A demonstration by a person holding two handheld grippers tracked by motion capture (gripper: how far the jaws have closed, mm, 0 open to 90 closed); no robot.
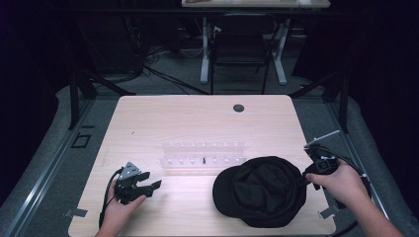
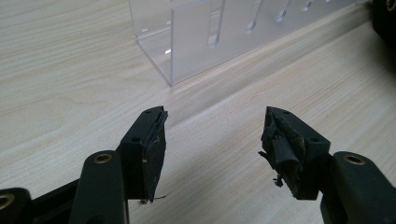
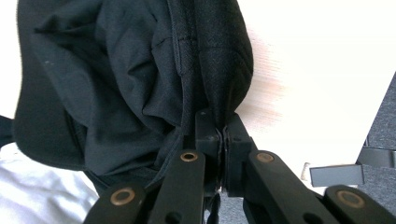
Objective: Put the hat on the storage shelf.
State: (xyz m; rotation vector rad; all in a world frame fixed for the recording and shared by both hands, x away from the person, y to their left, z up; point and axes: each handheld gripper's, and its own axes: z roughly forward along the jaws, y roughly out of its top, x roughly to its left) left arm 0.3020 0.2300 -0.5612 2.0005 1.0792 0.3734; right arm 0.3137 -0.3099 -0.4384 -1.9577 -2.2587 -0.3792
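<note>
Left hand-held gripper (image 1: 150,187) lay low over the near-left part of the tabletop (image 1: 197,118), held in the person's left hand (image 1: 121,207), jaws pointing right toward the middle. In the left gripper view its jaws stood wide apart with nothing between them; the pads (image 2: 154,149) looked worn and frayed, bare wood below. Clear acrylic rack (image 1: 202,153) sat just past the tabletop's centre, long axis running left to right, slots along its length; the left gripper view showed its near corner (image 2: 187,46) ahead of the open jaws, apart from them. A small dark round hole (image 1: 238,107) was at the far edge of the tabletop. Black cap (image 1: 262,190) lay on the near-right part, just in front of the rack's right end, opening upward so the inside of the crown showed; brim toward the left, long axis roughly left to right. Right hand-held gripper (image 1: 302,178), in the right hand (image 1: 341,182) at the tabletop's right edge, was clamped on the cap's right rim; in the right gripper view the jaws were pressed together on a fold of black fabric (image 3: 140,79).
</note>
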